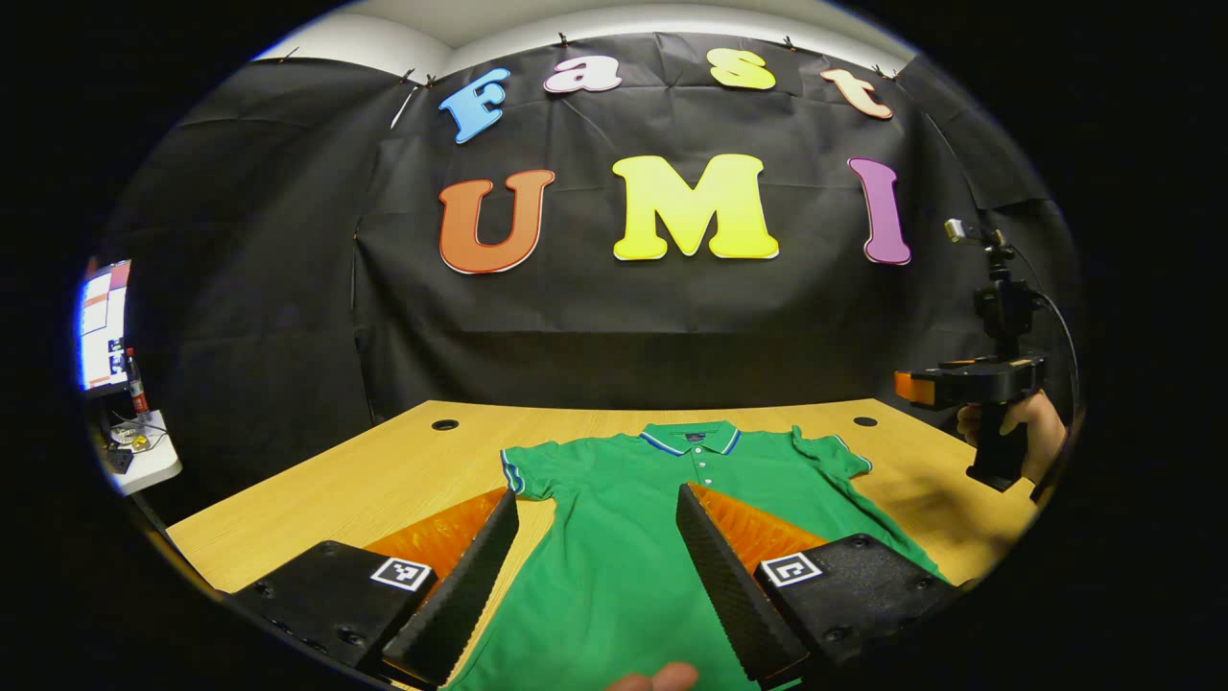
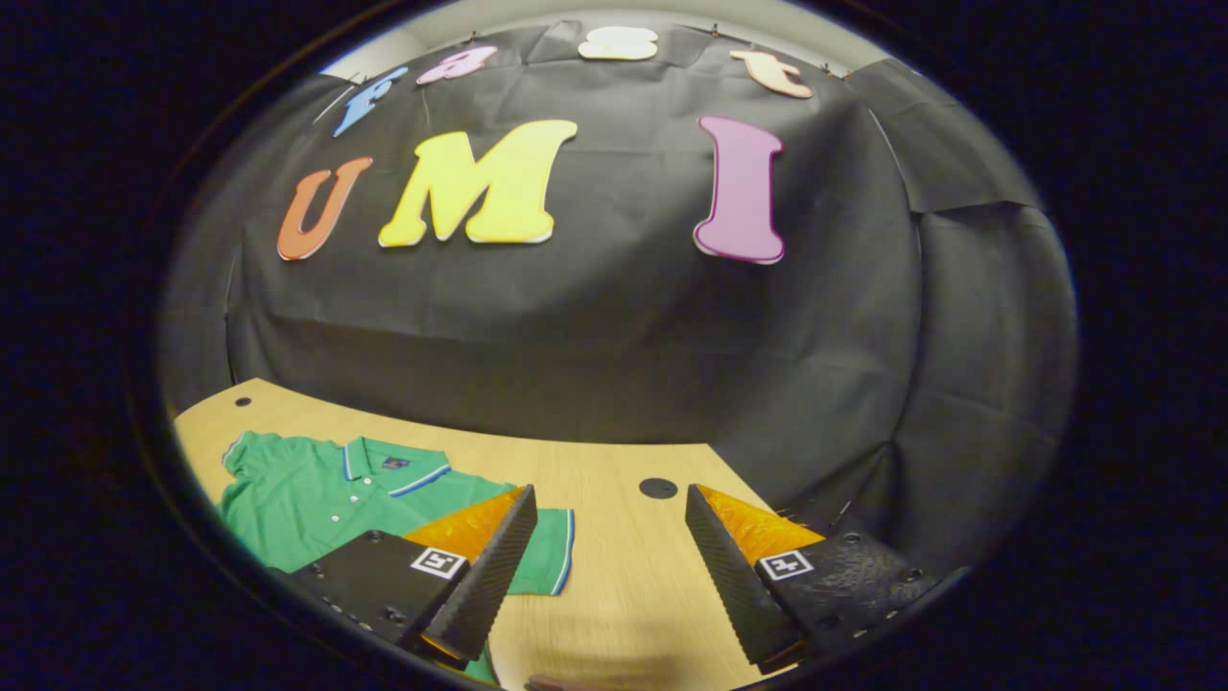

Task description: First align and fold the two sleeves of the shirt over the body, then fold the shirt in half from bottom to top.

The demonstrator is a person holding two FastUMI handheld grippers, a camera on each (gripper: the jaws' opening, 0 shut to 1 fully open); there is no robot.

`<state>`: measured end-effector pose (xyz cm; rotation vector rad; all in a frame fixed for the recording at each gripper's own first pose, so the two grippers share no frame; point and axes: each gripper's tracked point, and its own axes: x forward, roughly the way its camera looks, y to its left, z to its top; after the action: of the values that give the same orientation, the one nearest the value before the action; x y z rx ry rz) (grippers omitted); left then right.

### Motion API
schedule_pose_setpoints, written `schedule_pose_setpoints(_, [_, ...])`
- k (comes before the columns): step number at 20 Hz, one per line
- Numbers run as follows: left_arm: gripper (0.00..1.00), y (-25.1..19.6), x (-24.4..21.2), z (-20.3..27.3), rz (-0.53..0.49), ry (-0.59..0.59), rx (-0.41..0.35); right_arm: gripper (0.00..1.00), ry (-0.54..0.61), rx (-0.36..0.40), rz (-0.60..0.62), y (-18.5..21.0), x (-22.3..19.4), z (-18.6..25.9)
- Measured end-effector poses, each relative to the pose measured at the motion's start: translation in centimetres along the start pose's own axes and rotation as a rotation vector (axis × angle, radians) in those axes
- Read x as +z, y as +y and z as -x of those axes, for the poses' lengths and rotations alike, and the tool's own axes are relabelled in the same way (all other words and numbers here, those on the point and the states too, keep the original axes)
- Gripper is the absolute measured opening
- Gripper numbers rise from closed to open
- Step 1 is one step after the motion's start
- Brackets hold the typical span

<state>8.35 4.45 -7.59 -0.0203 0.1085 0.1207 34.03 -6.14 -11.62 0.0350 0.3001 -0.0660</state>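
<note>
Left gripper view: left gripper (image 1: 587,566) held above table (image 1: 384,470), jaws wide apart, nothing between them. Green shirt (image 1: 624,537) spread flat on table, collar (image 1: 691,439) toward far wall, both sleeves out to sides. Right gripper (image 1: 969,382) seen far right, gripped by hand (image 1: 1031,432), raised over table edge. Right gripper view: right gripper (image 2: 609,561), jaws apart over bare wood, shirt (image 2: 317,499) to its left with sleeve (image 2: 547,552) just beside one finger.
</note>
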Motion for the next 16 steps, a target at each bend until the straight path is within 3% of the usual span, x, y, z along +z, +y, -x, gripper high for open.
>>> schedule_pose_setpoints(4, [1.00, 0.2, -0.3, -0.2, 0.009, 0.023, 0.001, 0.95, 0.155, 0.023, 0.018, 2.5, -5.2, -5.6])
schedule_pose_setpoints(11, [1.00, 1.0, 0.8, 0.2, -0.003, -0.021, 0.013, 0.95, 0.295, 0.037, 0.012, 4.4, -10.4, -7.6])
schedule_pose_setpoints(12, [1.00, 0.9, 0.7, 0.2, 0.001, -0.014, 0.011, 0.84, 0.331, 0.044, -0.026, 4.4, -11.0, -7.5])
schedule_pose_setpoints(14, [1.00, 1.0, 0.2, 0.0, 0.010, 0.003, 0.011, 0.80, 0.380, 0.075, -0.140, 4.5, -11.6, -7.5])
schedule_pose_setpoints(15, [1.00, 1.0, 0.1, 0.0, 0.014, 0.007, 0.013, 0.76, 0.379, 0.050, -0.147, 3.9, -11.8, -7.8])
schedule_pose_setpoints(16, [1.00, 0.9, 0.1, 0.0, 0.014, 0.009, 0.011, 0.59, 0.380, 0.043, -0.145, 3.9, -12.0, -8.1])
